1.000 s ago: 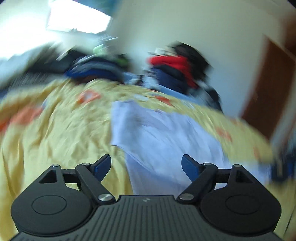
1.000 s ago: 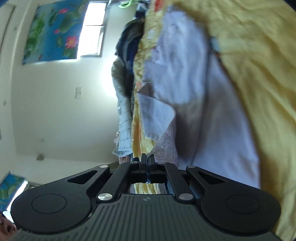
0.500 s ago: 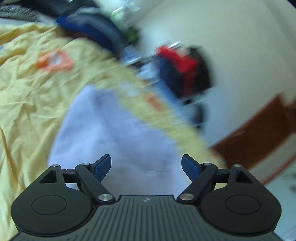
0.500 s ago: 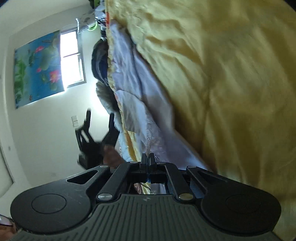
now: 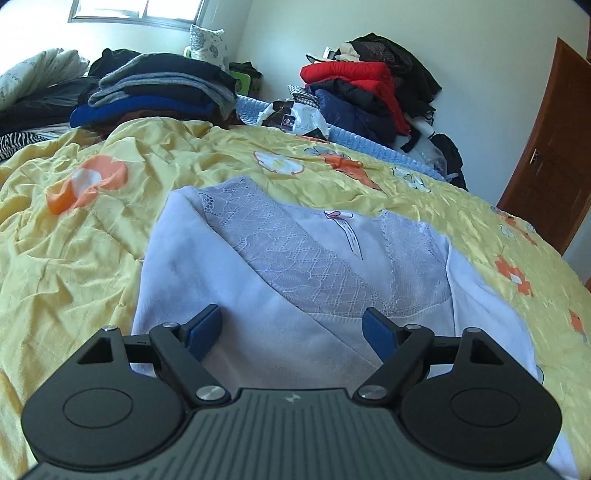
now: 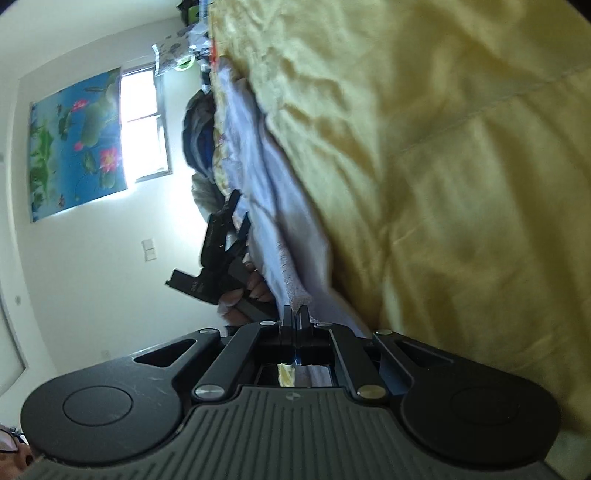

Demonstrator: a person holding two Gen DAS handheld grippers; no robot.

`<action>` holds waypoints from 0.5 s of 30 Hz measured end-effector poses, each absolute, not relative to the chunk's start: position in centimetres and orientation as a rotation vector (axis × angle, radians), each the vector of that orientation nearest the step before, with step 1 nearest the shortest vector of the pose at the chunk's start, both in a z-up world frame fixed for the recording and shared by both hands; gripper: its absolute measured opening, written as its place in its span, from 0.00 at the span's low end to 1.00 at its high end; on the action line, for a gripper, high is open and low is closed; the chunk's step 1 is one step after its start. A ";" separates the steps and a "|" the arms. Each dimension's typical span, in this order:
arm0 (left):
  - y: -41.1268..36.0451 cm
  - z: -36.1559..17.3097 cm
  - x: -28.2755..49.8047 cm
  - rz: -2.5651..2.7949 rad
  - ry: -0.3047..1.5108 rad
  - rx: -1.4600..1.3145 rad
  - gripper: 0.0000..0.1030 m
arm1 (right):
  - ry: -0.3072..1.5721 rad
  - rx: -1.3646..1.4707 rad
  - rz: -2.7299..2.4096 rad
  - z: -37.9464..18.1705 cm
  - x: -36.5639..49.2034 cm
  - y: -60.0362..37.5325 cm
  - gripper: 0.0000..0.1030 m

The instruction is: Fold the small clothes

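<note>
The setting is a bedroom with pale walls, a window (image 5: 136, 9) at the far side and a brown wooden door (image 5: 554, 147) at the right. A bed carries a yellow quilt (image 5: 74, 240) printed with orange and white flowers. Beyond the quilt lies a stack of folded dark clothes (image 5: 155, 92), and further right a heap of red and navy jackets (image 5: 354, 92) against the wall. The right wrist view shows a lotus-flower picture (image 6: 74, 144) on the wall beside the window.

The white garment (image 5: 258, 288) lies on the quilt, directly ahead of the left tool. It has a lace panel (image 5: 295, 258) across the chest and a small pink bow (image 5: 338, 215) at the neckline. One side is folded diagonally over the body.

The left tool (image 5: 291, 328) is released: its blue-padded fingers (image 5: 203, 328) stand wide apart above the near part of the garment. Contact with the fabric cannot be determined.

The right tool (image 6: 294, 317) is clenched on an edge of the white garment (image 6: 266, 206), at the level of the quilt surface. Its view is rolled sideways, with the quilt (image 6: 443, 184) filling the right half. The left tool (image 6: 221, 251) and the hand (image 6: 243, 291) holding it appear in that view, beside the garment.
</note>
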State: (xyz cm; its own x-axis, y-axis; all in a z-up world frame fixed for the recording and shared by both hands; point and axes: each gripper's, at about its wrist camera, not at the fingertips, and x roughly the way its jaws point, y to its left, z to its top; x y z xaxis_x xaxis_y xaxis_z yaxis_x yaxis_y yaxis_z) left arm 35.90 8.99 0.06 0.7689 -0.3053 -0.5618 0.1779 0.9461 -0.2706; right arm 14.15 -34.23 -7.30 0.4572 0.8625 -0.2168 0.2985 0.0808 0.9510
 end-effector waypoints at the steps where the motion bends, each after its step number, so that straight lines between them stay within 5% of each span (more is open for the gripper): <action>1: 9.2 0.0 35.9 -0.267 0.639 -0.221 0.83 | 1.067 1.470 0.576 -7.1 14.1 -34.3 0.05; 13: 10.0 -0.2 36.1 -0.284 0.625 -0.287 0.84 | 1.053 1.418 0.526 -6.7 13.6 -36.4 0.06; 15: 10.0 -0.2 36.1 -0.285 0.624 -0.287 0.84 | 1.049 1.416 0.525 -6.5 13.8 -36.4 0.13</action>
